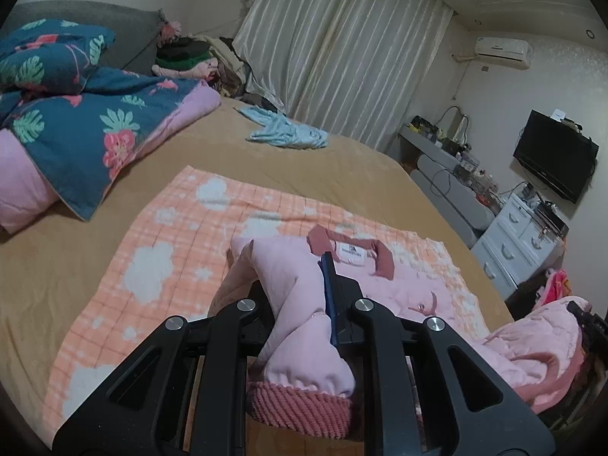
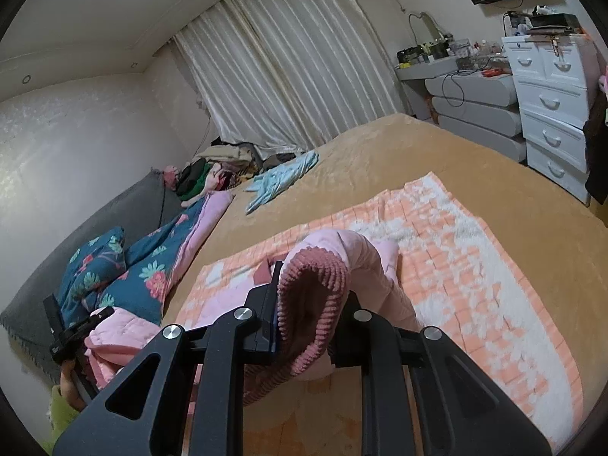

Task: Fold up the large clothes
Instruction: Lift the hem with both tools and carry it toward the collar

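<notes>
A pink quilted jacket with a darker pink collar and knit cuffs lies on an orange-and-white checked blanket on the bed. My left gripper is shut on one pink sleeve, whose knit cuff hangs near the camera. My right gripper is shut on the other sleeve at its knit cuff. Each gripper shows at the edge of the other view, holding pink fabric: the right gripper, the left gripper.
The bed has a tan cover. A blue floral quilt and pillow lie at its head. A light blue garment lies near the curtains. A clothes pile, grey desk and white drawers surround the bed.
</notes>
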Available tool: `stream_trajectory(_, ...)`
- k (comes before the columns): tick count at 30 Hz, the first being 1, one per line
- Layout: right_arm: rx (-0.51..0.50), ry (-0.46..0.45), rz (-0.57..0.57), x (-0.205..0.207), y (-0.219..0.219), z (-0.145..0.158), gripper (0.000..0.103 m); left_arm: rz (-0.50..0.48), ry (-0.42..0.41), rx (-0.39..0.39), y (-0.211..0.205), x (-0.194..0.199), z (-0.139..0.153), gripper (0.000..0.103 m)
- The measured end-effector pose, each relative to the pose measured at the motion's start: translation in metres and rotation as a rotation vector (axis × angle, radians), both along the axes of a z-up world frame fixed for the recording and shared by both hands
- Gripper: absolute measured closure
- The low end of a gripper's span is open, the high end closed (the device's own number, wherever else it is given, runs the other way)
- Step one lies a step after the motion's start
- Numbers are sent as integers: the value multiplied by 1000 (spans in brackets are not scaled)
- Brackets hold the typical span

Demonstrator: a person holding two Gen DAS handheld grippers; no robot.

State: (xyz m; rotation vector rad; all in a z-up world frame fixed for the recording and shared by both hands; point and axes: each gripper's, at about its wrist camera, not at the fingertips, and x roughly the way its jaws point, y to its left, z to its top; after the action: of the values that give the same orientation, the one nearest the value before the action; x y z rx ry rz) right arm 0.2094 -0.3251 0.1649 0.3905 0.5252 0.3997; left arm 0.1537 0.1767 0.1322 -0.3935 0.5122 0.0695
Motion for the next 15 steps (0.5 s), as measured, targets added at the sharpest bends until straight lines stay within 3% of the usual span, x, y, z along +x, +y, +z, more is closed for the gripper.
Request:
stream_trajectory(5, -26, -25, -33, 13, 2, 1, 86, 40, -3, 76, -5, 10, 0, 93)
stream_trajectory(15, -20, 10, -69, 44, -2, -22, 86, 46, 18, 113, -2, 29, -16, 93)
